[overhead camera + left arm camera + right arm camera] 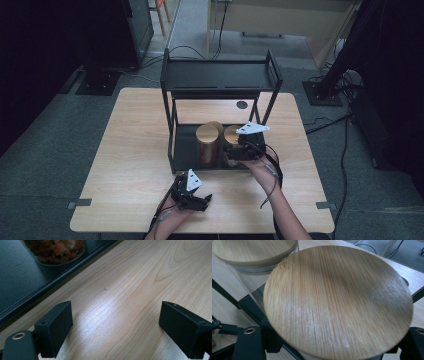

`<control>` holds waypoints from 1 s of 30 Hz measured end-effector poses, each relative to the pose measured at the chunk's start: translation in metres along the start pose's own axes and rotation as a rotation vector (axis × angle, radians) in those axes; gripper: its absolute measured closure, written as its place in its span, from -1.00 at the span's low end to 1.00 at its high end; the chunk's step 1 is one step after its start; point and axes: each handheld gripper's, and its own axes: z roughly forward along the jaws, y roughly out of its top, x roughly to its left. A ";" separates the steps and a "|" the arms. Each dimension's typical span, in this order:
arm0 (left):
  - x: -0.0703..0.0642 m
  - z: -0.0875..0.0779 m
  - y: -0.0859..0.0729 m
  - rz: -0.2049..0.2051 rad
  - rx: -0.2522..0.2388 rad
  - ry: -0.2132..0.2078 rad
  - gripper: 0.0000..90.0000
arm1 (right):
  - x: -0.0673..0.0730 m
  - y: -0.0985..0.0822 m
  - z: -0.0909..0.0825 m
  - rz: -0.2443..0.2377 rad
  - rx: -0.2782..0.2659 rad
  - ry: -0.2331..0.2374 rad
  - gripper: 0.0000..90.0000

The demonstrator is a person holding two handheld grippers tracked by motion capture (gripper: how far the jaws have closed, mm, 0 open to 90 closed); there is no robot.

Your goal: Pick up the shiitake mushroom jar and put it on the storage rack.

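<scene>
Left gripper (pixel 196 196) is seen at the near edge of the wooden table (pixel 130 150), in front of the black rack (pixel 220 75), held low over bare wood. In the left gripper view its jaws are spread wide apart with nothing between them, just table grain; the rack's bottom shelf (pixel 22 277) runs diagonally at upper left, and the glass base of a jar with reddish-orange contents (pixel 57 251) is caught at the top edge.

Left jar (pixel 207 143) is stood upright on the rack's bottom shelf, long axis vertical, round bamboo lid facing up. It is placed just beside the right jar, whether touching cannot be told.

Right jar (pixel 233 141) is also stood upright on the same shelf, axis vertical, lid up, partly covered by the gripper in the high view. In the right gripper view its bamboo lid (pixel 337 302) is seen close from above, grain running near to far, with the other jar's lid (pixel 254 251) at upper left.

Right gripper (pixel 240 150) is positioned at the right jar from the near side, grey plate on top, hand behind it. Its jaws are seen either side of the jar just below the lid and are clamped on the jar.
</scene>
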 end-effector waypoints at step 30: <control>0.000 0.000 0.000 0.006 0.002 0.000 -0.73 | -0.002 0.004 0.019 0.055 -0.005 -0.038 -0.45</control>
